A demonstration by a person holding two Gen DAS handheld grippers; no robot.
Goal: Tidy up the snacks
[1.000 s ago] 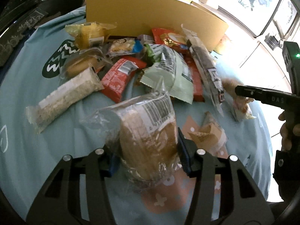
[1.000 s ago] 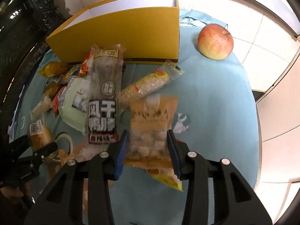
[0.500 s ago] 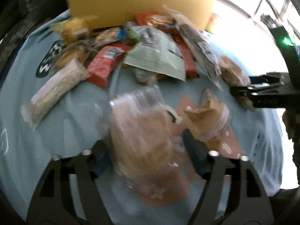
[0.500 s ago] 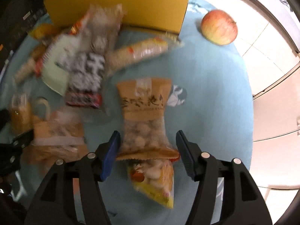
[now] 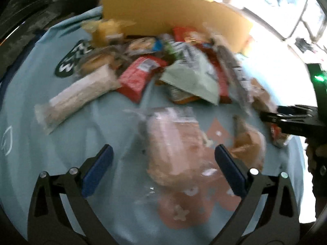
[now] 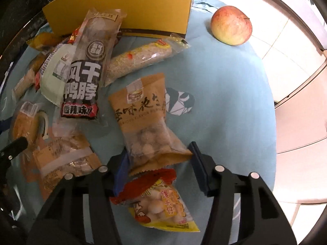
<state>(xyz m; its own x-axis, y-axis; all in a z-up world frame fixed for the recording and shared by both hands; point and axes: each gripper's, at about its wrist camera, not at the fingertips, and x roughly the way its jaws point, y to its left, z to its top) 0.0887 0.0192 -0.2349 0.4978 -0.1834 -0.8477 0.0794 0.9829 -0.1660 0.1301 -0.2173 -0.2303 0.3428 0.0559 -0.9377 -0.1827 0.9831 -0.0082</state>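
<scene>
Peanut bag (image 6: pixel 143 120): light, crinkly, slippery; right hand-held gripper (image 6: pixel 159 167) closing around its lower seam, left hand-held gripper (image 5: pixel 163 171) opening wide.

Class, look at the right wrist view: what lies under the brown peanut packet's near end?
The brown peanut packet overlaps a yellow-and-red snack bag. That bag's top edge is hidden beneath it; the rest shows on the blue cloth.

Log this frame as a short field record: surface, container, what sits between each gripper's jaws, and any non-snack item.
surface: round table under a light blue cloth
container: yellow box at the far edge
left gripper: jaws opening wide, clear-wrapped bread lying between them, untouched
right gripper: jaws closing around the peanut packet; contact unclear
under the peanut packet: yellow bun-snack bag
non-snack: apple, apart from the pile
</scene>
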